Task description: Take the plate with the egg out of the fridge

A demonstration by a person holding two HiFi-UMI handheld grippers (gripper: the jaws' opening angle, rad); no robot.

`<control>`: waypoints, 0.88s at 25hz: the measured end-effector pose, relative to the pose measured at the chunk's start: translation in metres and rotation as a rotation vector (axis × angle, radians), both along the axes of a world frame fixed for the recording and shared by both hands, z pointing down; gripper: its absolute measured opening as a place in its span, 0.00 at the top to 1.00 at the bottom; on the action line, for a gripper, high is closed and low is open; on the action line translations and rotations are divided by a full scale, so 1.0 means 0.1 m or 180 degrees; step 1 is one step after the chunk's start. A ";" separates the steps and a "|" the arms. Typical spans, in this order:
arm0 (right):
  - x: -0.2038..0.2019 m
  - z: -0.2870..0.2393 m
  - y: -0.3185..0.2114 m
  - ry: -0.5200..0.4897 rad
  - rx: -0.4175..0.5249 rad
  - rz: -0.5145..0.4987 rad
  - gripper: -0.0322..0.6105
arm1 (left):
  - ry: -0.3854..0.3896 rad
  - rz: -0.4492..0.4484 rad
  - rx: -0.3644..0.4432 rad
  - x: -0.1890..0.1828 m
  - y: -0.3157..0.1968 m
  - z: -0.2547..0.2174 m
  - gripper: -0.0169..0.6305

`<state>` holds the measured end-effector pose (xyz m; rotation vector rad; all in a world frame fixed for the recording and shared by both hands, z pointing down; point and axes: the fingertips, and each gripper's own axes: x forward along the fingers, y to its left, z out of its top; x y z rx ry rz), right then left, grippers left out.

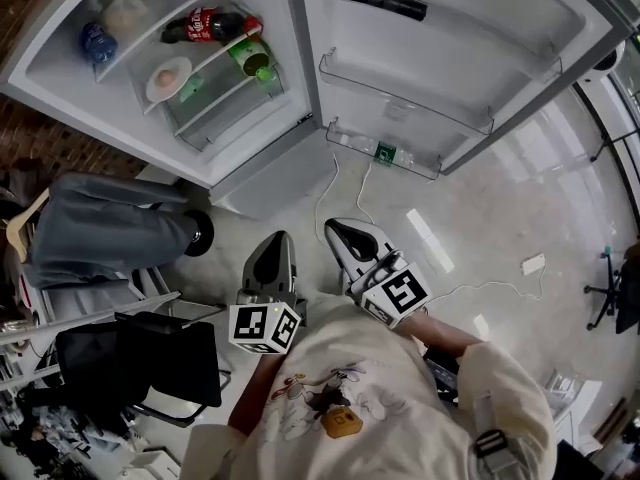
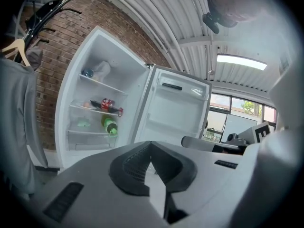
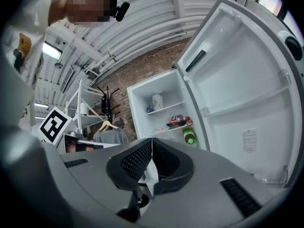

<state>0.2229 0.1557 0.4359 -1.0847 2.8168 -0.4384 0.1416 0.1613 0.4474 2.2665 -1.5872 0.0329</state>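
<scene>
Our cream shirt (image 1: pixel 400 408) fills the bottom of the head view, and just beyond it we hold both tools close to the chest. We see the left gripper (image 1: pixel 278 240) with its jaws pressed together, tips meeting and nothing between them. We see the right gripper (image 1: pixel 340 230) the same: jaws fully together, gripping nothing. The two lie side by side, near each other but apart, both aimed at the fridge (image 1: pixel 40 73), which stands well apart from them across the pale floor (image 1: pixel 500 228). The left cube (image 1: pixel 265 328) and right cube (image 1: pixel 402 296) sit at the rear of each tool, nearest our body.

The fridge is open, its door (image 1: pixel 450 58) swung wide to the right. The plate (image 1: pixel 155 90) sits on the middle shelf (image 1: pixel 225 54), toward the left end, with the egg (image 1: pixel 170 71) on it. A cola bottle (image 1: pixel 210 25) lies on its side on the same shelf, to the plate's right. Under that shelf a green bottle (image 1: pixel 255 60) is at the right. Higher up we make out a blue thing (image 1: pixel 97 40) beside a pale bag (image 1: pixel 125 13); what they are we cannot tell.

Left of the fridge a grey coat (image 1: pixel 100 233) hangs on a hanger (image 1: pixel 25 223) before a brick wall (image 1: pixel 30 138), with a black chair (image 1: pixel 140 363) nearer us. A white cable (image 1: pixel 480 288) trails over the floor on the right.
</scene>
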 end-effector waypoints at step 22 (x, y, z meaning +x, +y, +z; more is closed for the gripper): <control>-0.39 0.31 -0.72 0.0322 -0.0221 -0.0356 0.94 | 0.0077 -0.0204 -0.0216 -0.42 -0.63 0.22 0.96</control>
